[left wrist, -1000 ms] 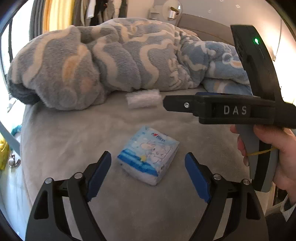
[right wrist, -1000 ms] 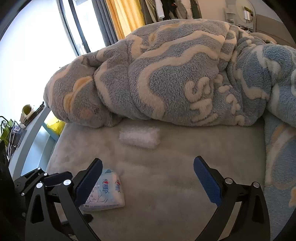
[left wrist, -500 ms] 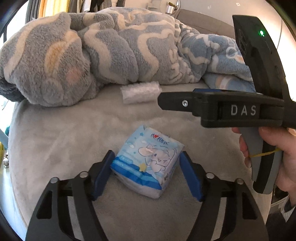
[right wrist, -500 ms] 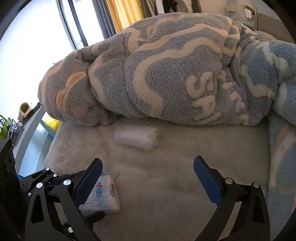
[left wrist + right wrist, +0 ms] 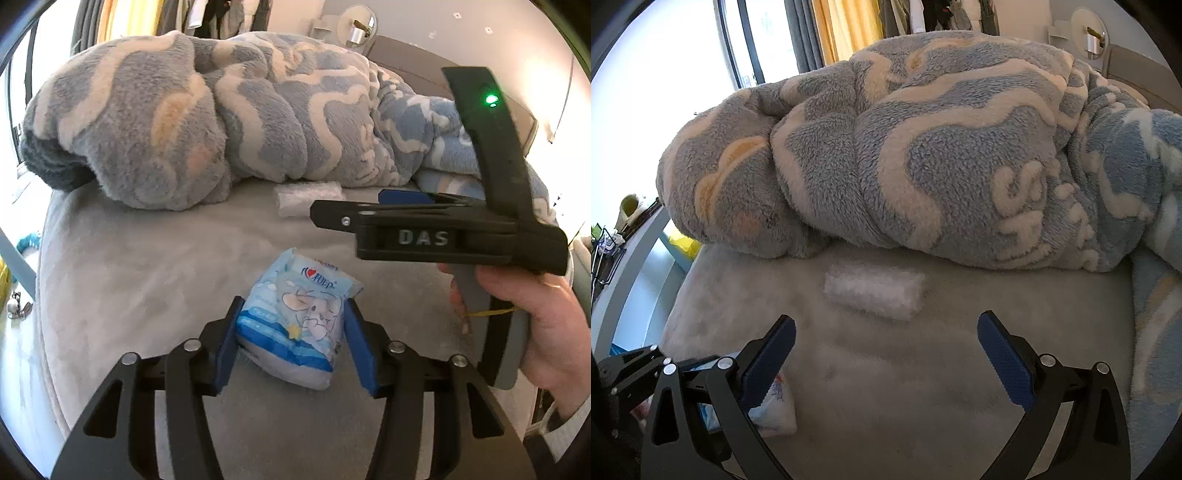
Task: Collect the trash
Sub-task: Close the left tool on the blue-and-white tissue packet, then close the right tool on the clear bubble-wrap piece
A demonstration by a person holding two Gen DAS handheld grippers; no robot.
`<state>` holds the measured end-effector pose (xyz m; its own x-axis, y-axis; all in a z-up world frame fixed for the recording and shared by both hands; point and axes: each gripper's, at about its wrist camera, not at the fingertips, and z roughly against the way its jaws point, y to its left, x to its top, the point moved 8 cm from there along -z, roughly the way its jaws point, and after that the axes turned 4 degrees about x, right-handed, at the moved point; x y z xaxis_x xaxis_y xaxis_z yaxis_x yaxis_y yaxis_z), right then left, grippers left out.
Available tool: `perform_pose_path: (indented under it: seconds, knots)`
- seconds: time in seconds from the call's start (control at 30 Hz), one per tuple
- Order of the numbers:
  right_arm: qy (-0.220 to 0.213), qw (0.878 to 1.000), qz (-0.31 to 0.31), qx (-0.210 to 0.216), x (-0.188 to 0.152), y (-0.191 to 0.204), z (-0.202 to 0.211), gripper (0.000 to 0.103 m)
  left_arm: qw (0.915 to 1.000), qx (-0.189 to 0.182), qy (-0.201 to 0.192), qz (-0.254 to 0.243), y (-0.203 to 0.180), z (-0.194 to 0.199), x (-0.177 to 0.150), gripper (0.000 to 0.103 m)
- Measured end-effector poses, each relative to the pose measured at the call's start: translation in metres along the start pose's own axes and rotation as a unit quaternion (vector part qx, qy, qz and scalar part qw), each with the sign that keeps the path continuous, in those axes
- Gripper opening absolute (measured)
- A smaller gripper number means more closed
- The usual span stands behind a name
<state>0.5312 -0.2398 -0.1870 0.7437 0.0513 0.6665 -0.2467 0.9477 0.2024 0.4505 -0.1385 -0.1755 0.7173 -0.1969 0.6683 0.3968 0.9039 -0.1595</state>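
A light-blue tissue pack (image 5: 295, 317) with a cartoon print lies on the grey bed sheet (image 5: 129, 277). My left gripper (image 5: 291, 343) is closing on it: both blue pads touch its sides and the wrapper crumples between them. In the right wrist view the pack (image 5: 775, 406) shows at the lower left, behind the left finger. A white bubble-wrap roll (image 5: 873, 291) rests further back by the blanket; in the left wrist view this roll (image 5: 306, 197) sits just beyond the right tool. My right gripper (image 5: 886, 350) hovers open just short of the roll, with nothing between its fingers.
A bulky blue-grey fleece blanket (image 5: 184, 122) is heaped across the back of the bed. A person's hand (image 5: 535, 314) holds the right tool at the right. The bed's left edge (image 5: 44, 295) drops to the floor, where small items lie.
The left jaws have come together from wide apart onto the sides of the tissue pack, which is now squeezed narrower. The right gripper has edged closer to the bubble-wrap roll and stays open.
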Motion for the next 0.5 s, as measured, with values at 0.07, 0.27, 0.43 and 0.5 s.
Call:
perform_pose_path:
  seconds: [0.07, 0.27, 0.43, 0.5]
  knots:
    - [-0.001, 1.000, 0.000, -0.008, 0.002, -0.001, -0.002, 0.100, 0.9999, 0.003, -0.001, 0.011, 0.001, 0.001, 0.000, 0.055]
    - [0.002, 0.999, 0.002, -0.040, 0.007, 0.000, -0.017, 0.100, 0.9997, 0.009, -0.005, 0.024, 0.007, 0.011, -0.003, 0.054]
    - [0.008, 0.999, -0.001, -0.052, 0.010, -0.005, -0.033, 0.100, 0.9992, 0.008, -0.005, 0.038, 0.015, 0.014, -0.005, 0.051]
    - [0.010, 0.999, 0.006, -0.050, 0.014, 0.000, -0.041, 0.100, 0.9991, 0.003, -0.007, 0.042, 0.019, 0.017, -0.004, 0.051]
